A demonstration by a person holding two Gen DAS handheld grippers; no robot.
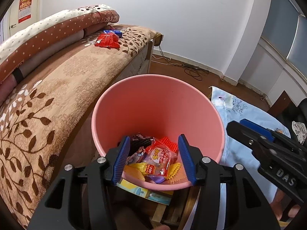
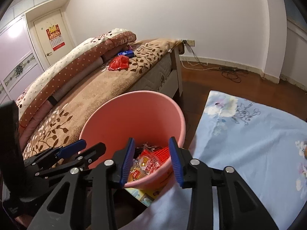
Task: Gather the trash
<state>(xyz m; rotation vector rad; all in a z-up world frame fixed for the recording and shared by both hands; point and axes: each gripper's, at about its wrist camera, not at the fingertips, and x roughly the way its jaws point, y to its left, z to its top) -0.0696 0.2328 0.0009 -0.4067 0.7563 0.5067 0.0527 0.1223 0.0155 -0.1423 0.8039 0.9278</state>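
Flanking pink bin [image 1: 157, 103], patterned bed [image 1: 57, 99], blue floral cloth [image 2: 249, 126]

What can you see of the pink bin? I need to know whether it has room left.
The pink bin is a round, smooth, plastic-looking bucket that tapers toward its base. It stands upright and lidless beside the bed, on something with a printed top. Snack wrappers cover only its bottom; the walls above are bare. Both claws are near its rim; whether they touch it is unclear.

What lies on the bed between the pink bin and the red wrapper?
Only bare leaf-patterned blanket lies between pink bin and red wrapper; both views show it.
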